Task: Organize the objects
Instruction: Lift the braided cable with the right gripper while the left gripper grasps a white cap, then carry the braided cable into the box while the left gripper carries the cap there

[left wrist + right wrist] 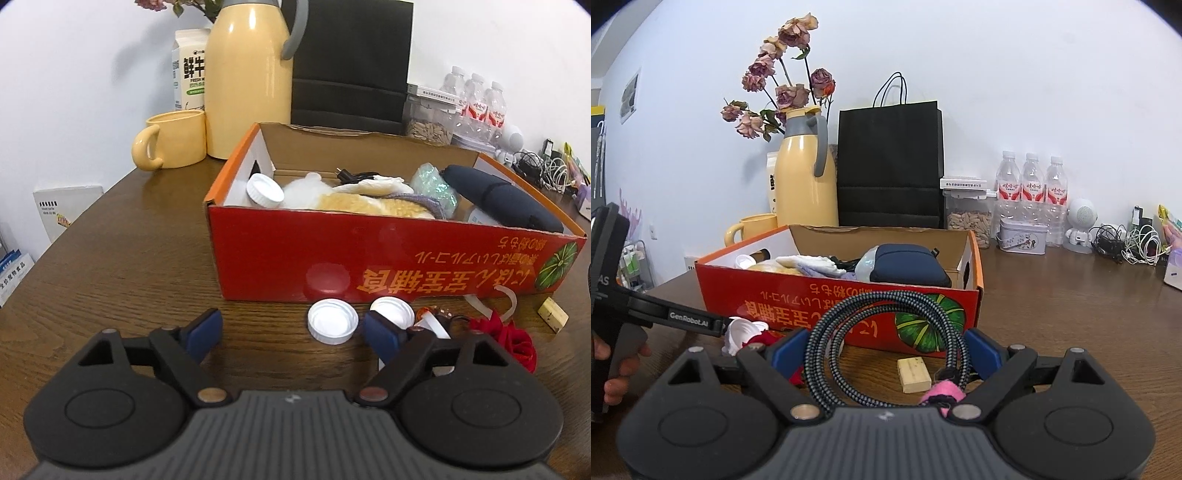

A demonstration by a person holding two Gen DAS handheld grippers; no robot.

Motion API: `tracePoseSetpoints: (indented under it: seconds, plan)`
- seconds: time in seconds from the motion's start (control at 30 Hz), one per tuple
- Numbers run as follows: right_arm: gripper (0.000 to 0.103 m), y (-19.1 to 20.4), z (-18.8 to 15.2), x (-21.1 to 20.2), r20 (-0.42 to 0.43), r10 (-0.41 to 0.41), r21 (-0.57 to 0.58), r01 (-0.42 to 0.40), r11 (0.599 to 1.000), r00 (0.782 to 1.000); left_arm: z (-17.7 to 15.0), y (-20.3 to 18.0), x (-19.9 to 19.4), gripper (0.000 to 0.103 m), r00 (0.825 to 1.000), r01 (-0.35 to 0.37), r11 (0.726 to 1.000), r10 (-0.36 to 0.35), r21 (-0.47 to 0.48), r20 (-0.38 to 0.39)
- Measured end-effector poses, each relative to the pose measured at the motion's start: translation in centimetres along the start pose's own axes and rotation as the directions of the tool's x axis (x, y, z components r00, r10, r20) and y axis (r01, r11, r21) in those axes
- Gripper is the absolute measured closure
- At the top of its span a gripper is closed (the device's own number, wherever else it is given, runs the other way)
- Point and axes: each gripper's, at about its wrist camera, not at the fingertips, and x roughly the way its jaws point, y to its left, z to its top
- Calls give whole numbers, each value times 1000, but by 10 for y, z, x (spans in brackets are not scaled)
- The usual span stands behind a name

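While loose items remain before the red box [369,254], coiled cable [886,343] pinched in right gripper [886,354], near box front; left gripper [291,332] spread, empty, beside white lid [332,320]. Next, likely: lifting cable over box wall.

"GenRobot.AI" on gripper arm [689,318] (white lettering)

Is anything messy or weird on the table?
Yes. Two white lids lie loose on the table in front of the red box, beside a red fabric rose and a small wooden block. The box's print is upside down, and the flowers look dried out.
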Motion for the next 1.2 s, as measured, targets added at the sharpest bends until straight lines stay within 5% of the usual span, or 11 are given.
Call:
tracePoseSetpoints:
  seconds: [0.13,0.2,0.27,0.83,1.2]
  plan:
    - [13,0,0,0,1,1,0,-1,1000,1000,0,-7,-1,49,1000,7,999,-8,35,12]
    - [13,0,0,0,1,1,0,-1,1000,1000,0,-8,-2,55,1000,16,999,-16,36,14]
    - [13,1,0,0,2,0,0,0,1000,1000,0,-8,-3,73,999,24,999,-25,36,20]
    - [13,3,-1,-4,30,-3,-16,3,1000,1000,-3,-8,-23,74,992,27,999,-31,33,123]
    - [13,15,28,2,98,35,-56,-30,998,995,19,-15,-58,74,961,55,997,-67,50,269]
